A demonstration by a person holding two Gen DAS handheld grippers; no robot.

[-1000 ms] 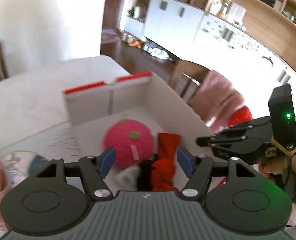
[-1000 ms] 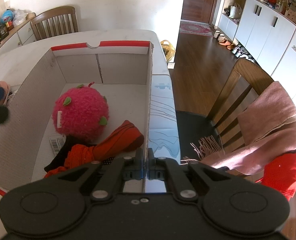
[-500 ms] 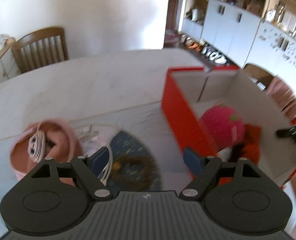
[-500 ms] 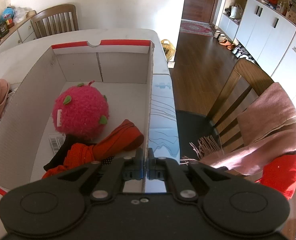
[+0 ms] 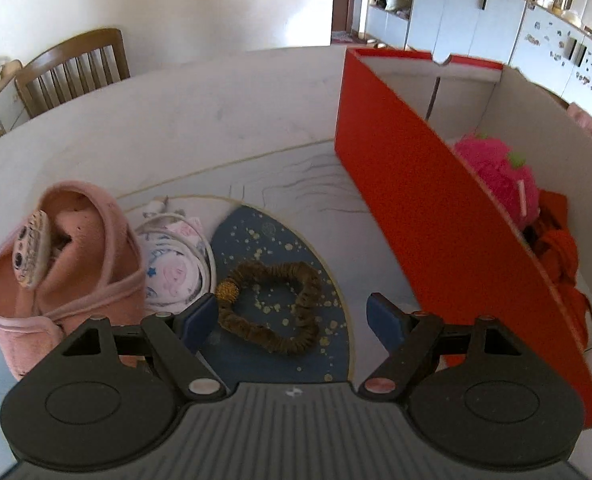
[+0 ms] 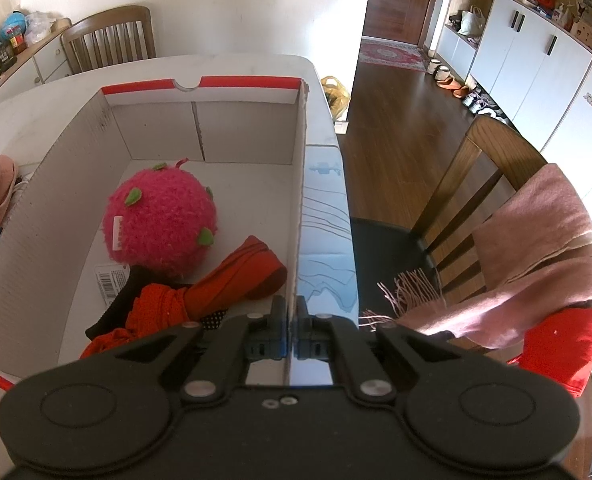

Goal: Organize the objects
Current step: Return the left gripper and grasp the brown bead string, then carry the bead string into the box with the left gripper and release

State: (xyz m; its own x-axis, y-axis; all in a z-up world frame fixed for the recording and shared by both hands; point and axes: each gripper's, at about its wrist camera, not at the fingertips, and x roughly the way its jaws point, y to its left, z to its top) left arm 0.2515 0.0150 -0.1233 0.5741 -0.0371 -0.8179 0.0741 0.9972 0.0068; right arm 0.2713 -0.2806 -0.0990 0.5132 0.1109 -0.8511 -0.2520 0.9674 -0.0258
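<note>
My left gripper hangs open, tilted down over a brown scrunchie with a gold bead, which lies between the fingers' lines on a dark blue speckled mat. To its left sit a pink fleece slipper and a white patterned cloth. An open red box stands to the right. It holds a pink plush ball and red-orange cloth. My right gripper is shut on the box's right wall.
The white table spreads behind the mat, with a wooden chair at its far side. Right of the box, off the table's edge, a chair carries a pink scarf and something red.
My left gripper has swung from above the box leftward and down to the mat with the scrunchie, and its jaws stand wider. The right gripper has kept still on the box wall.
</note>
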